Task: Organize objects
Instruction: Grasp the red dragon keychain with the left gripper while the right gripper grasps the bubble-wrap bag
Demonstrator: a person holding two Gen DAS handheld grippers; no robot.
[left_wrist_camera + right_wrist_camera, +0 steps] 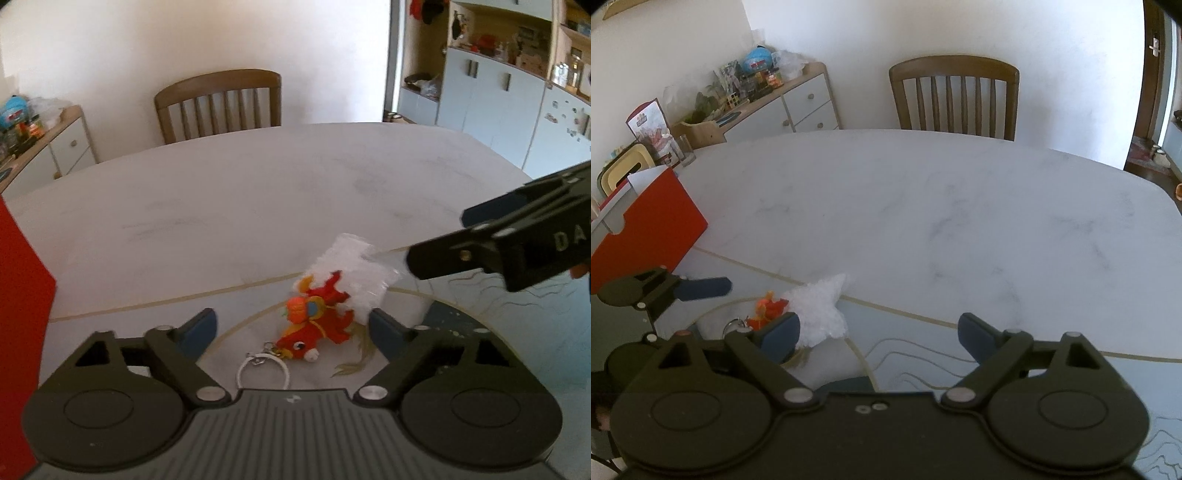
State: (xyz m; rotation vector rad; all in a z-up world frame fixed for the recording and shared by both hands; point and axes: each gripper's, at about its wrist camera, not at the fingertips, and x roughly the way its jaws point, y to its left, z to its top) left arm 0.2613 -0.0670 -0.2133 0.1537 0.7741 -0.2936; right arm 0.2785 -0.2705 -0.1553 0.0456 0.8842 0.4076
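Observation:
A red and orange plush keychain toy (pixel 314 325) with a white ring (pixel 263 373) lies on the table mat, half out of a clear crinkled plastic bag (pixel 356 275). My left gripper (pixel 291 328) is open, its fingers on either side of the toy, just above it. My right gripper (pixel 879 332) is open and empty; in the left wrist view it reaches in from the right (pixel 436 251), close to the bag's upper corner. In the right wrist view the toy (pixel 768 310) and bag (pixel 820 310) lie by its left finger.
A red box (pixel 646 236) stands at the table's left edge. The white marble table (pixel 923 206) stretches ahead, with a wooden chair (pixel 955 96) behind it. A cluttered sideboard (pixel 757 99) stands at the far left. A blue patterned mat (pixel 517 314) lies under the toy.

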